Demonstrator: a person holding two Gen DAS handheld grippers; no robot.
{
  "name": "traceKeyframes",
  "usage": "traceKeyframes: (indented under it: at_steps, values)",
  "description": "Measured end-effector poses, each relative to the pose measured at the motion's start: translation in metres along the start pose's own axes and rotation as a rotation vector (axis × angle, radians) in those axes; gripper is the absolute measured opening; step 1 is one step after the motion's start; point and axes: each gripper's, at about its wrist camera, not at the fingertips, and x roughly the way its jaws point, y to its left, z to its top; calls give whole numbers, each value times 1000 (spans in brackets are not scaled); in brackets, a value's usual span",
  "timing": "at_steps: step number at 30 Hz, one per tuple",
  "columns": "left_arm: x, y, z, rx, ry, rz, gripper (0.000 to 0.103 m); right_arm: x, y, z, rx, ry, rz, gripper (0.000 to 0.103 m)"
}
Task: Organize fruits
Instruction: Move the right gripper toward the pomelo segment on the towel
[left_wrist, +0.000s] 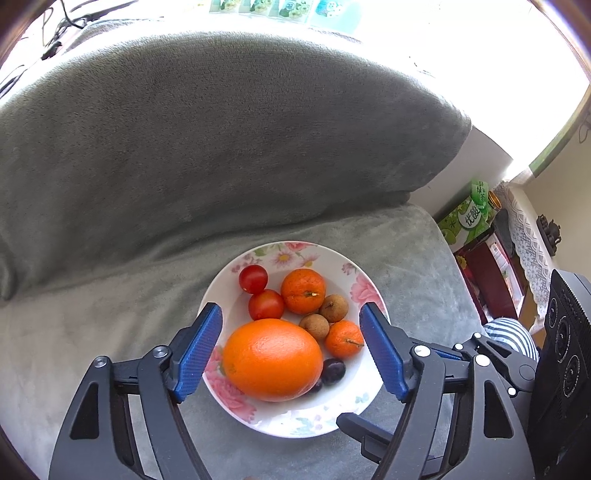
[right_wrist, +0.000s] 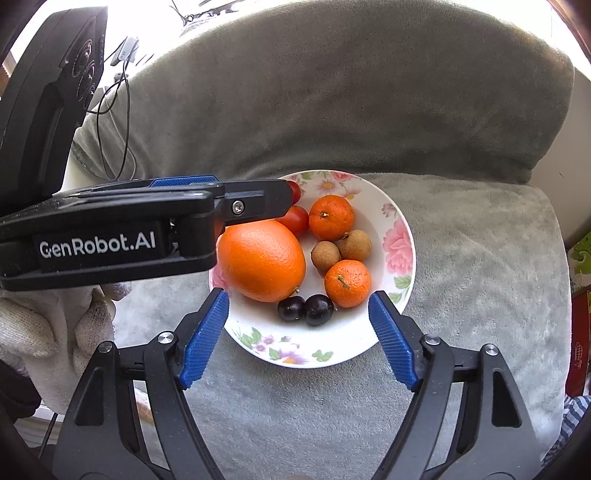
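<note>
A floral white plate (left_wrist: 354, 402) (right_wrist: 343, 339) sits on a grey sofa seat. It holds a large orange (left_wrist: 272, 360) (right_wrist: 261, 260), two mandarins (left_wrist: 303, 291) (right_wrist: 331, 218), two red tomatoes (left_wrist: 253, 278) (right_wrist: 295, 220), two brown longans (left_wrist: 314, 326) (right_wrist: 325, 255) and two dark cherries (left_wrist: 333, 371) (right_wrist: 318, 309). My left gripper (left_wrist: 291, 328) is open, its jaws straddling the orange above the plate. My right gripper (right_wrist: 299, 314) is open over the plate's near side, above the cherries. The left gripper's body (right_wrist: 110, 225) shows at the left in the right wrist view.
The grey sofa backrest (left_wrist: 221, 129) (right_wrist: 332, 92) rises right behind the plate. Green and red boxes (left_wrist: 469, 221) stand beside the sofa's right end. The right gripper's black body (left_wrist: 565, 350) is at the right edge. A white-gloved hand (right_wrist: 55, 325) holds the left gripper.
</note>
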Motion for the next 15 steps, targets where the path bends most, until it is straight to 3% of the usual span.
traceKeyframes:
  at_steps: [15]
  values:
    - [-25, 5, -9, -11, -38, 14, 77, -19, 13, -2, -23, -32, -20, 82]
